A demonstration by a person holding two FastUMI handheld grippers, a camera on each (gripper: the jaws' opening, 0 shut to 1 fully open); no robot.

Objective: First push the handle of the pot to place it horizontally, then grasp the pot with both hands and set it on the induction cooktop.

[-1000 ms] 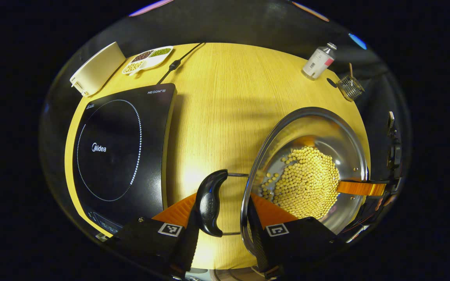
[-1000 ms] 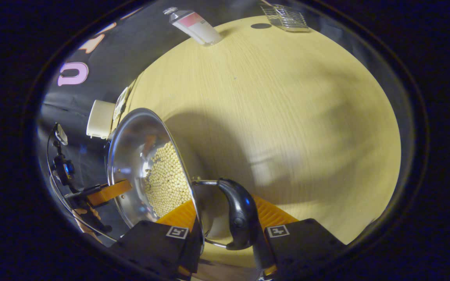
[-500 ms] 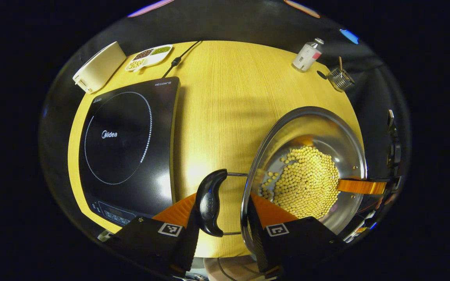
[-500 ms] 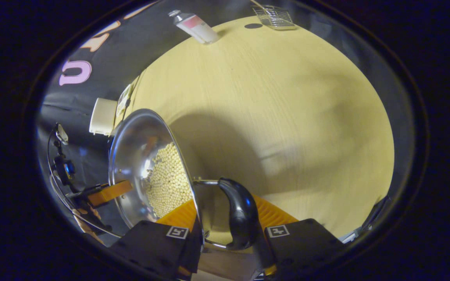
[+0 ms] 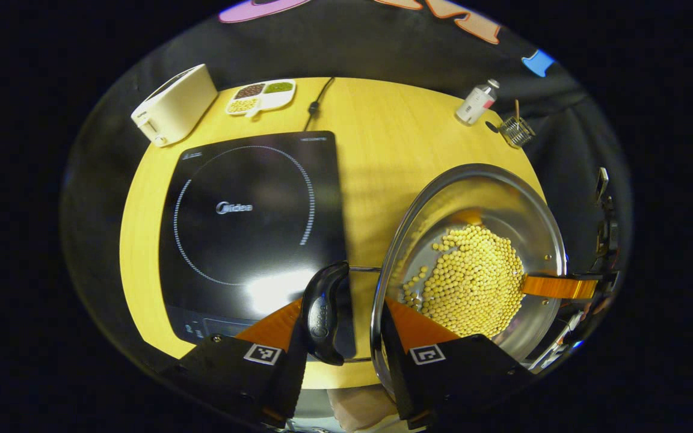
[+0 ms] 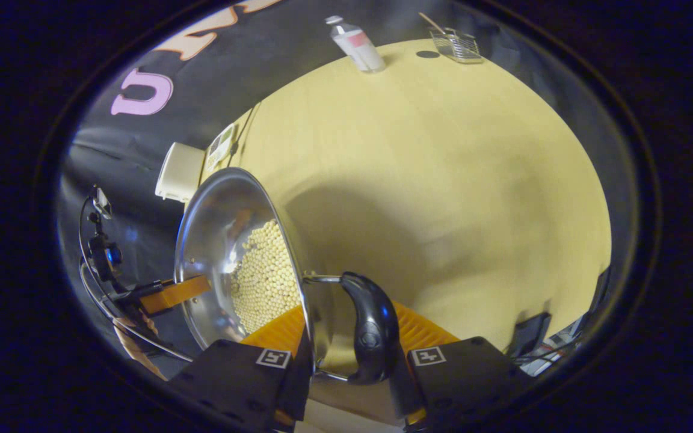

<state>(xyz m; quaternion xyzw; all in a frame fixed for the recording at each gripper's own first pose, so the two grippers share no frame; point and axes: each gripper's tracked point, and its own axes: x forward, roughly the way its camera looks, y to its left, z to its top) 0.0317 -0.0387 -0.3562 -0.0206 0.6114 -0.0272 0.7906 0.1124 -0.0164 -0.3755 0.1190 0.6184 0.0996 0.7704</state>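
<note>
Left gripper view: the left claw (image 5: 346, 355) is seen pinching one black side handle (image 5: 322, 313) of the pot (image 5: 473, 264), with both fingers pressed on it.
Right gripper view: the right claw (image 6: 349, 361) is pinched on the other black side handle (image 6: 370, 328) of the same pot (image 6: 232, 240).
Pot: a steel pot with pale yellow beans (image 5: 473, 282) inside is held up between both claws, beside the cooktop and not set on it.
Writing: "Midea" is printed in the middle of the black induction cooktop (image 5: 244, 216), inside a dotted ring; small print in its corners cannot be read.
Things around: a cream box (image 5: 175, 105), a white divided dish (image 5: 262, 96) with beans of several colours, a black cable (image 5: 316, 102), a white bottle (image 5: 476, 102) with a pink label, and a small wire basket (image 5: 516, 131) are placed along the far edge.
In the way: nothing is seen lying on the cooktop.
Surface: a round light wooden surface (image 5: 382, 138) carries everything; a shadow is cast on it beside the pot in the right gripper view.
Room: black cloth is hung behind the surface.
</note>
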